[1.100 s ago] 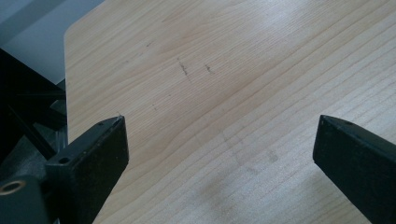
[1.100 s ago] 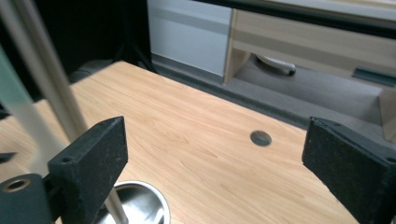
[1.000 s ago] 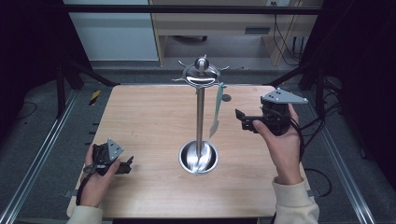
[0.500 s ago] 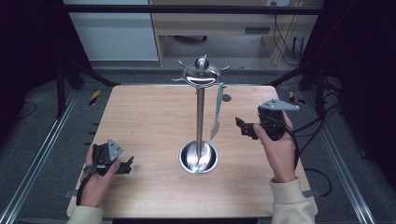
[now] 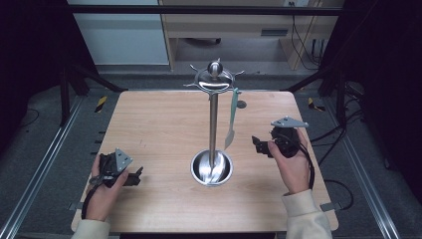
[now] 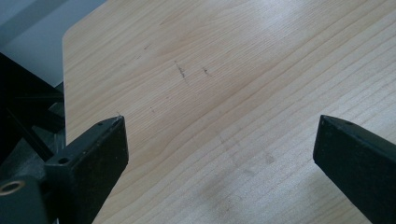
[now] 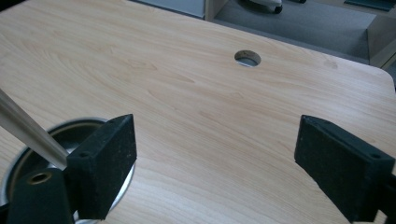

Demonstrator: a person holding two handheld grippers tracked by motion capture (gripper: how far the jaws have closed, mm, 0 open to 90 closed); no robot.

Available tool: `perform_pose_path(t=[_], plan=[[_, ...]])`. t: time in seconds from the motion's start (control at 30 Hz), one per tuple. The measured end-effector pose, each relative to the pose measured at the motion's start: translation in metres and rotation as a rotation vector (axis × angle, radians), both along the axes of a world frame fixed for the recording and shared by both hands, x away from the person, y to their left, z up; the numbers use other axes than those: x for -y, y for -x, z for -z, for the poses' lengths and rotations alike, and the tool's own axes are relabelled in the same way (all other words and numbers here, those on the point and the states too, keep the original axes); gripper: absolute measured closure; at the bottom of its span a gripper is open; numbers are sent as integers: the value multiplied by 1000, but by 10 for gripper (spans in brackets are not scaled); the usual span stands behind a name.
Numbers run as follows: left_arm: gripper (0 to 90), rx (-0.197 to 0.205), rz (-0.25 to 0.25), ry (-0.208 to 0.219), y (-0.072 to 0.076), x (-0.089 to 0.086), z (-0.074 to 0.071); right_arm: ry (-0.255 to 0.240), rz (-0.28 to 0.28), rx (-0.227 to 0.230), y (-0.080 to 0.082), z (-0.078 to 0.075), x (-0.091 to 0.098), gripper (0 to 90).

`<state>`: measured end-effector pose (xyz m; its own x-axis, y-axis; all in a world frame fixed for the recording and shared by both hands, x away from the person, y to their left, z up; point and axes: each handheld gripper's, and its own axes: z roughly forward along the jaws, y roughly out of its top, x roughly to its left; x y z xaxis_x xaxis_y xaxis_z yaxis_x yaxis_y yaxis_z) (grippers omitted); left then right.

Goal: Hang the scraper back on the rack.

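Observation:
A metal utensil stand [image 5: 213, 115] rises from a round bowl-shaped base [image 5: 211, 168] in the middle of the wooden table [image 5: 159, 124]. A teal-handled utensil with a pale blade [image 5: 232, 117] hangs from its top ring. My right gripper [image 5: 256, 144] is low over the table just right of the base. It is open with nothing between the jaws, which have just been closing a little. In the right gripper view [image 7: 215, 149] the stand's pole [image 7: 28, 133] and base [image 7: 70, 133] lie behind the left jaw. My left gripper [image 5: 137, 174] rests open at the front left over bare wood [image 6: 219, 140].
A round cable hole [image 5: 241, 104] [image 7: 247, 58] sits in the table behind the stand. The table's rounded corner shows in the left gripper view [image 6: 70, 35]. Black frame posts [image 5: 64, 89] and metal floor rails [image 5: 40, 174] flank the table.
My right hand has sunk with its gripper from beside the hanging utensil to just above the table. The left hand has not moved.

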<state>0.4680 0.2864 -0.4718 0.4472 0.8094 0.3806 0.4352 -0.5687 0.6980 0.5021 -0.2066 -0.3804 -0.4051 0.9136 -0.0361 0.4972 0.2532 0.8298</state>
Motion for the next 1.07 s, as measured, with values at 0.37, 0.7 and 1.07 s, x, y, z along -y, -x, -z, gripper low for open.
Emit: perform_pose_path(t=[0.37, 0.7, 1.07], plan=[[30, 0, 1, -4, 0, 0, 0, 35, 9, -35, 5, 31, 7, 138], [30, -1, 6, -5, 0, 1, 0, 56, 11, -39, 10, 55, 14, 131], [30, -2, 11, -8, 0, 2, 0, 10, -30, -87, 9, 77, 7, 134]])
